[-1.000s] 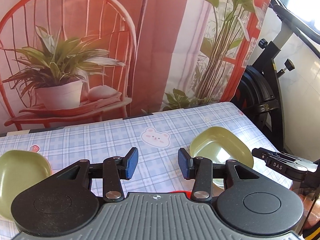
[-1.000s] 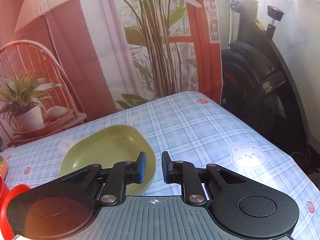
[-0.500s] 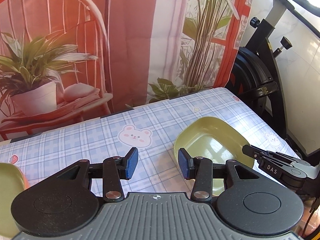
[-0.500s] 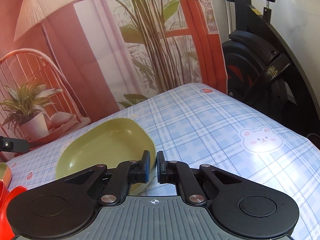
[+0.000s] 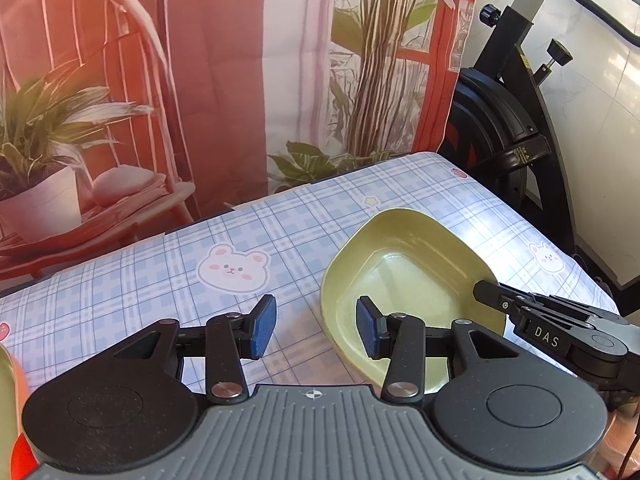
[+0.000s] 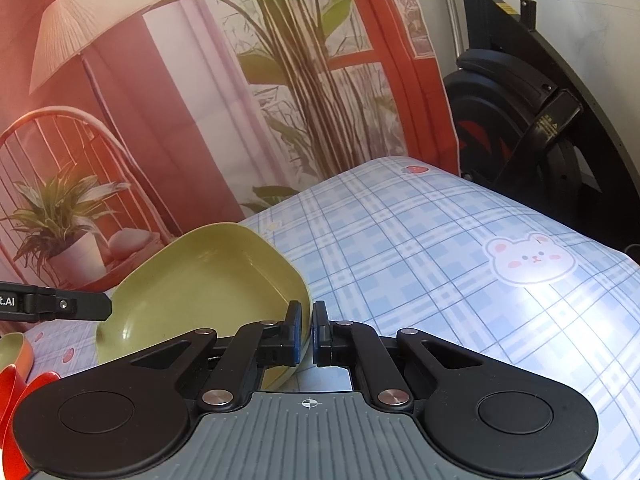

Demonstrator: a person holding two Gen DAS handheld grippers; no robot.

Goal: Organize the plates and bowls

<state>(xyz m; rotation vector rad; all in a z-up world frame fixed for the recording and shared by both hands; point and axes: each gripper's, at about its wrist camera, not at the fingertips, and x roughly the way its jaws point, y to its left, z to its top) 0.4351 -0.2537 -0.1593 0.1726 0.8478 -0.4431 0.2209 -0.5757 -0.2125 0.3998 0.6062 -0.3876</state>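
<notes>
The right gripper (image 6: 306, 332) is clamped on the near rim of the green plate (image 6: 208, 276) on the checked tablecloth (image 6: 420, 248); it should lift level. The left gripper (image 5: 316, 330) hovers beside it, fingers apart.

The right gripper (image 6: 306, 330) has its two fingers pinched together on the near right rim of a green dish (image 6: 196, 280). The dish tips up, its far edge higher than the rest. It sits over a table (image 6: 420, 248) covered in a blue checked cloth with a bear face (image 6: 530, 258) printed to the right. From the left, the tip of the left gripper (image 6: 80, 306) reaches to the dish's left rim. At the near left corner lie something red (image 6: 18, 384) and a small green-and-orange rim (image 6: 18, 350). Behind the table hangs a printed backdrop (image 6: 180, 100) with plants, a lamp and a chair. An exercise bike (image 6: 520, 120) stands at far right.
</notes>
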